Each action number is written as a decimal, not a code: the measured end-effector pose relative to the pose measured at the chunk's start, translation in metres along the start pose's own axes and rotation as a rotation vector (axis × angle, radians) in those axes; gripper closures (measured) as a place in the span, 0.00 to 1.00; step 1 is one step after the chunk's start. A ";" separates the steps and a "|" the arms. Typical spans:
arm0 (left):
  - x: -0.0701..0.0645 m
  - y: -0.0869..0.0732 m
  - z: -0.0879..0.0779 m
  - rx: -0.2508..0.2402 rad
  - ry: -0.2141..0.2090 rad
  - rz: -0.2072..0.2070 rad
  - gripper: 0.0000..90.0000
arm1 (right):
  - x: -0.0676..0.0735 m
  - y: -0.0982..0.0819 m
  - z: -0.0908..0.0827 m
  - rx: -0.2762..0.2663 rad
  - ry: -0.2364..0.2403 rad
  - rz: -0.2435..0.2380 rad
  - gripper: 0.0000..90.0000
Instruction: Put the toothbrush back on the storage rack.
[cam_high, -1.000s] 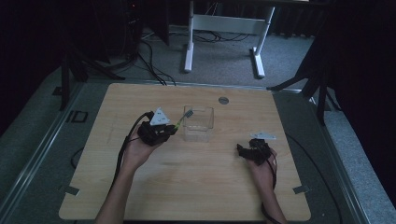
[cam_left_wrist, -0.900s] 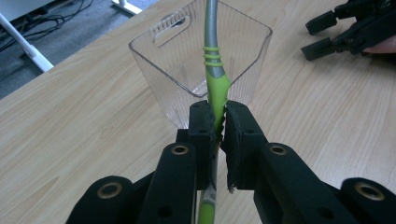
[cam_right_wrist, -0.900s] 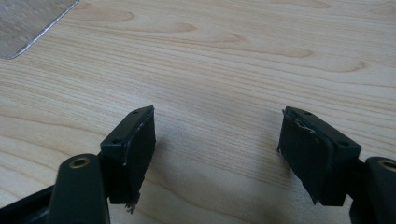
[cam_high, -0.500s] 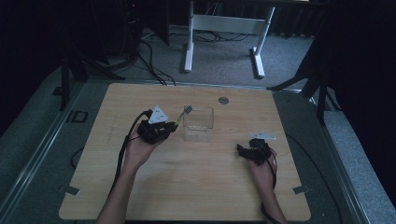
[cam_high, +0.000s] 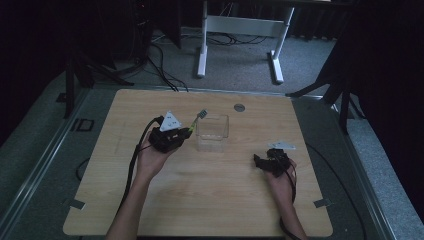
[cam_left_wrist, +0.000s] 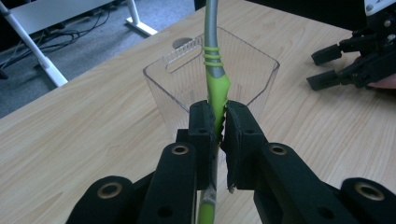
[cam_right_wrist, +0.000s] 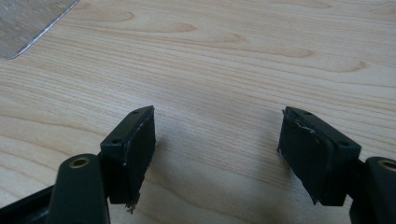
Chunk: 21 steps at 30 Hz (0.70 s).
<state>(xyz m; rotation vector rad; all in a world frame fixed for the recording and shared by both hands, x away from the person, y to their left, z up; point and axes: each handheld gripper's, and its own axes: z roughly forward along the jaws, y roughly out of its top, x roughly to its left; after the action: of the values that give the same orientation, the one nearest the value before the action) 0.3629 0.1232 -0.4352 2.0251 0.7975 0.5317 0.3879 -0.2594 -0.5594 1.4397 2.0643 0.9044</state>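
Left gripper clamped the fork by its green handle, angled toward the clear tub for drop-in. Right gripper sat wide open, empty, parked aside.

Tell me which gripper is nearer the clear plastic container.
Left. The left gripper is right beside the clear plastic container, holding a green-handled utensil at its rim. The right gripper sits apart on the table, jaws open.
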 end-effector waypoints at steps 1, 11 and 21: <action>0.000 0.000 0.000 -0.003 0.002 -0.001 0.91 | 0.000 0.000 0.000 0.000 0.000 0.000 0.30; 0.001 0.001 0.001 -0.043 0.001 -0.035 0.91 | 0.000 0.000 0.000 0.000 0.000 0.000 0.30; 0.001 0.002 0.002 -0.068 -0.004 -0.061 0.91 | 0.000 0.000 0.000 0.000 0.000 0.000 0.30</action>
<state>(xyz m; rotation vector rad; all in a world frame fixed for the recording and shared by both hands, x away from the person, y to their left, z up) 0.3657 0.1220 -0.4350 1.9334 0.8255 0.5136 0.3878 -0.2594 -0.5594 1.4394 2.0649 0.9043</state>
